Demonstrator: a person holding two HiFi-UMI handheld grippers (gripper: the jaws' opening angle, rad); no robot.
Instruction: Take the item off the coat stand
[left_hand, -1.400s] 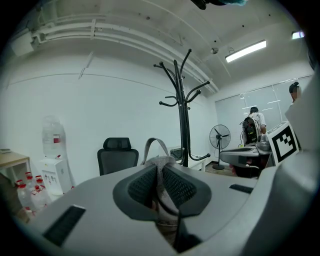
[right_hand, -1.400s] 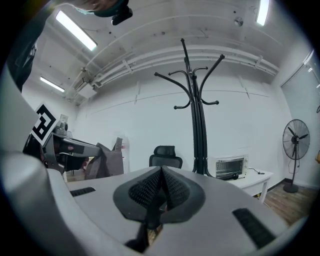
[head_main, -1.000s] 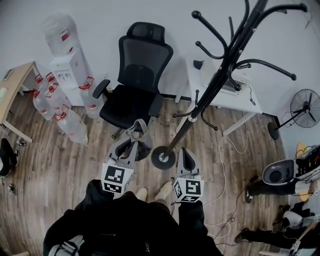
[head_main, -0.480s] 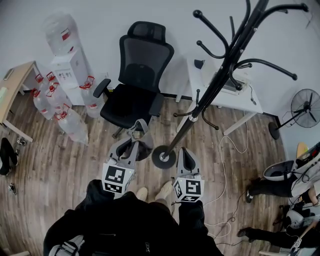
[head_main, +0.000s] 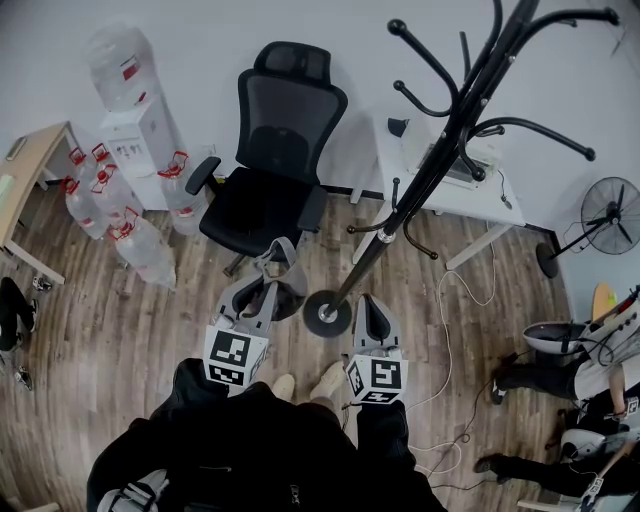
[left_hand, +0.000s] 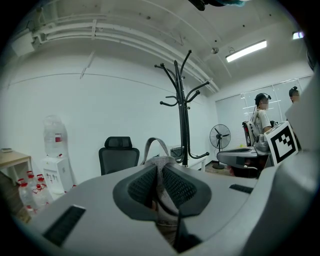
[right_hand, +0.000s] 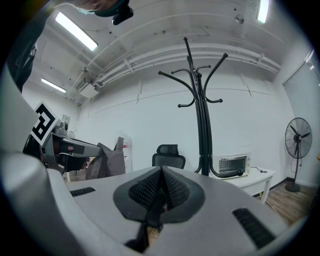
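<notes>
Jaws of left gripper (left_hand: 160, 174) on grey bag (left_hand: 158, 161)

- No wording can be read anywhere.
- Water bottles (head_main: 140, 250) at ten o'clock: red labels, print too small.
- Water dispenser (head_main: 138, 150) just behind them: front label illegible.

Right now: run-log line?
left gripper: shut on grey fabric bag | right gripper: shut, empty | black metal coat stand: hooks bare
</notes>
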